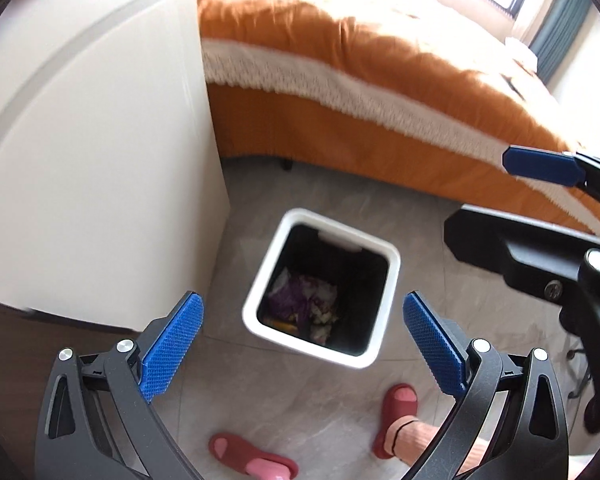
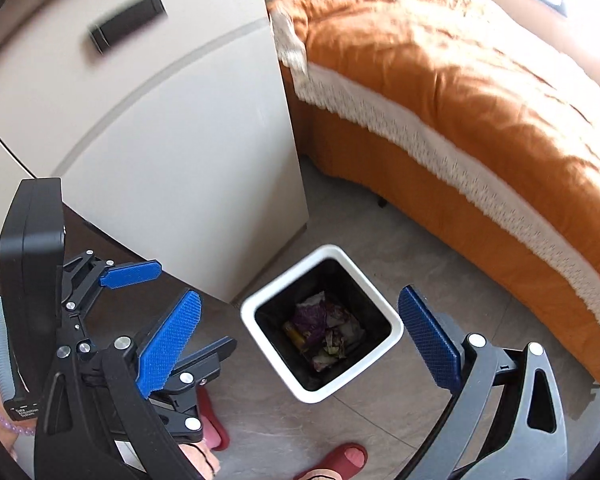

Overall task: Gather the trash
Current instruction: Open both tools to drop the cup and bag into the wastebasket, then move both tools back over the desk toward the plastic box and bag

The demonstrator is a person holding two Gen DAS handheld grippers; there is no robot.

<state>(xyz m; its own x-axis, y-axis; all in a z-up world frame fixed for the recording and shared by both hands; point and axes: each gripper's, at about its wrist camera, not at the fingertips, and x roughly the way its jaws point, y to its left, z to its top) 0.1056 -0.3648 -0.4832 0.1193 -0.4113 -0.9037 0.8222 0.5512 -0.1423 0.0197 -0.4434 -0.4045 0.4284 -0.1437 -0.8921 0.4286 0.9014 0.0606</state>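
A white square trash bin [image 1: 384,304] with a black liner stands on the grey tile floor; it also shows in the right wrist view [image 2: 392,332]. Purple and pale wrappers [image 1: 304,300] lie at its bottom, also seen from the right wrist [image 2: 320,324]. My left gripper [image 1: 302,324] is open and empty, held above the bin. My right gripper [image 2: 300,328] is open and empty, also above the bin. The right gripper's blue finger [image 1: 540,166] shows at the right of the left wrist view. The left gripper's blue finger [image 2: 130,274] shows at the left of the right wrist view.
A cream cabinet [image 1: 100,160] stands left of the bin, with a dark handle [image 2: 128,26] in the right wrist view. A bed with an orange cover [image 1: 380,60] runs behind and to the right. The person's feet in red slippers [image 1: 396,416] stand on the floor near the bin.
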